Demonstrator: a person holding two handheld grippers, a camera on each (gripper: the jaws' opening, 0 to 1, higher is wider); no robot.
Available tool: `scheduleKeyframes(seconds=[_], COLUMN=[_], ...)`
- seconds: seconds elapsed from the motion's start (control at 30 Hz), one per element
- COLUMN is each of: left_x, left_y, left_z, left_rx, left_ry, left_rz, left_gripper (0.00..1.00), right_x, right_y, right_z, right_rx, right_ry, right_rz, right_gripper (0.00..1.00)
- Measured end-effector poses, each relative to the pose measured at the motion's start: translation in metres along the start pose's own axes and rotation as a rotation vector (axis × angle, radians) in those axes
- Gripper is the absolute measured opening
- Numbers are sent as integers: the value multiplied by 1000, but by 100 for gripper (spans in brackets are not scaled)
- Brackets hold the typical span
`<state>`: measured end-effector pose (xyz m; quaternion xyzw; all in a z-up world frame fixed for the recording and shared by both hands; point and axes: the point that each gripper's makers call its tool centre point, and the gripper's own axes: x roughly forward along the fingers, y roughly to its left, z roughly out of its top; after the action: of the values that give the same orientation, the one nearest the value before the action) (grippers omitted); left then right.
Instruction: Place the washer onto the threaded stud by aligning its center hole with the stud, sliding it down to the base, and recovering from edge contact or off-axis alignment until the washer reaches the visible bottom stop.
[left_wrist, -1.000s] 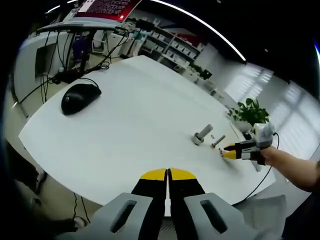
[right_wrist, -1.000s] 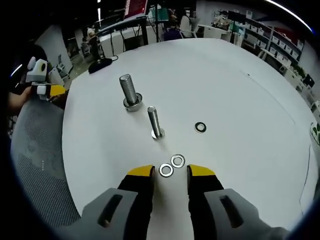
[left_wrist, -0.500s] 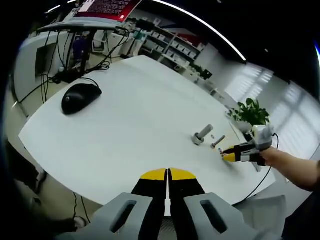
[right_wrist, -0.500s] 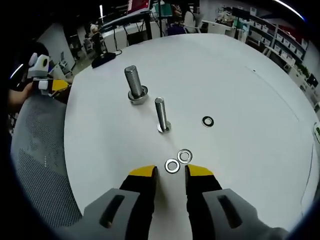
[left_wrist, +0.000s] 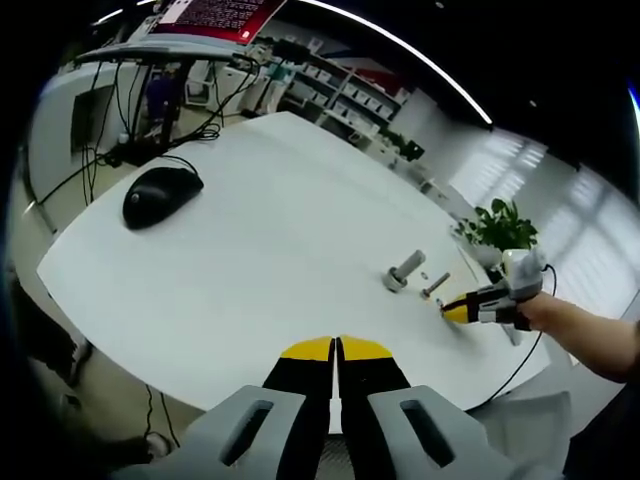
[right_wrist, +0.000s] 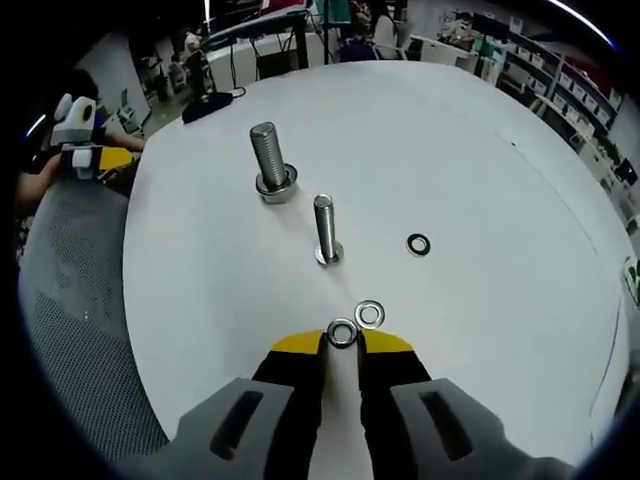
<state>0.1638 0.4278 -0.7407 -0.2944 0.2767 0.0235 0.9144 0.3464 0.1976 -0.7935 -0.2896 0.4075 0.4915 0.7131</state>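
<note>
Right gripper (right_wrist: 342, 343) has its yellow-tipped jaws nearly closed around the near flat steel washer (right_wrist: 342, 333), just this side of the slim upright threaded stud (right_wrist: 325, 230); whether it's clamped yet I can't tell. Pinch it flat by the rim, keeping the hole clear, then centre it over the stud. Left gripper (left_wrist: 336, 349) is closed and empty over the round white table (left_wrist: 250, 250), well apart from the stud; a black mouse (left_wrist: 160, 194) sits further off, with office shelving behind.

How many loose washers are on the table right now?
3: one washer between the right gripper tips, a second washer touching it just beyond, and a third washer apart to the right of the thin stud.
</note>
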Motion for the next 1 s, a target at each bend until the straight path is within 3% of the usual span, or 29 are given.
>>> scheduleKeyframes(seconds=[0.53,1.0], left_x=[0,0], left_y=[0,0], left_z=[-1,-1], left_rx=[2,2], left_ry=[4,4], left_rz=[1,1], left_gripper=[0,0], right_x=[-1,-17], right_y=[-4,-3], right_z=[-1,20], right_rx=[51,37], right_ry=[-41,-87], right_rz=[-12,-9], right_gripper=[13,13])
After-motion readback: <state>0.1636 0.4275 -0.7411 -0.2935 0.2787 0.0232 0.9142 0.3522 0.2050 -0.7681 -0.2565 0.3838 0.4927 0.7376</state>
